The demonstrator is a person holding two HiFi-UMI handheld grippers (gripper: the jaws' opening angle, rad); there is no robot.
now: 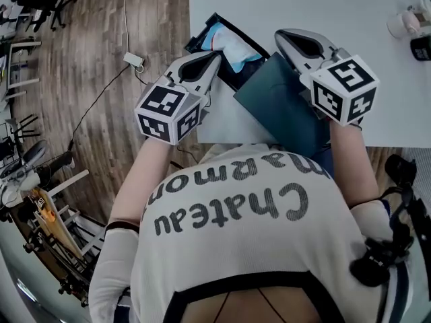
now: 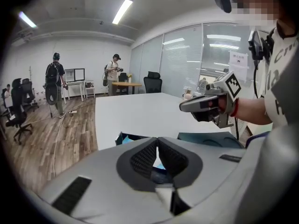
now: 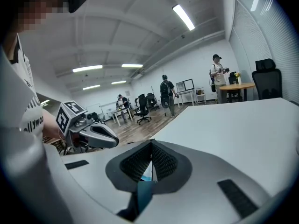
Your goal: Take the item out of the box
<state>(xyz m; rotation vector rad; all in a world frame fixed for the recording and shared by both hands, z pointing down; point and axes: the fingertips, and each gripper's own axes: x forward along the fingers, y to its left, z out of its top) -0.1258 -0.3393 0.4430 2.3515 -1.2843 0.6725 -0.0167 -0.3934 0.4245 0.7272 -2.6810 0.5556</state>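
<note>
Open dark box (image 1: 196, 43) sits on white tabletop (image 1: 316, 2), near the tabletop edge closest to the person. Task item (image 1: 232, 50), a pale-blue and white soft-looking thing, lies inside box and fills most of it. Dark teal lid (image 1: 283, 106) lies flat just beside box, on the person's side and to its right, and seems to touch it. L gripper (image 1: 216, 56) hangs over box's near-left edge w/ its tip just beside the item; contact can't be judged from head view. In left gripper view L gripper (image 2: 157, 142) has its pads pressed together at the tips, nothing pinched; a bit of box (image 2: 125, 137) and lid (image 2: 208, 138) show past it. R gripper (image 1: 279, 36) is just right of box, over lid's far end, above the surface. In right gripper view R gripper (image 3: 151, 145) is likewise pressed together at the tips, no object caught; only slivers of pale blue and teal show through the gap below. Each gripper shows in the other's view, level w/ it and apart. Far right of box, at tabletop corner, a small white object (image 1: 403, 24), too small to ID. Left of box, off the tabletop, wood floor (image 1: 81, 79) w/ a cable and adapter (image 1: 133, 60). Beyond box, people (image 2: 54, 83) stand by desks and office chairs (image 2: 153, 84).
</note>
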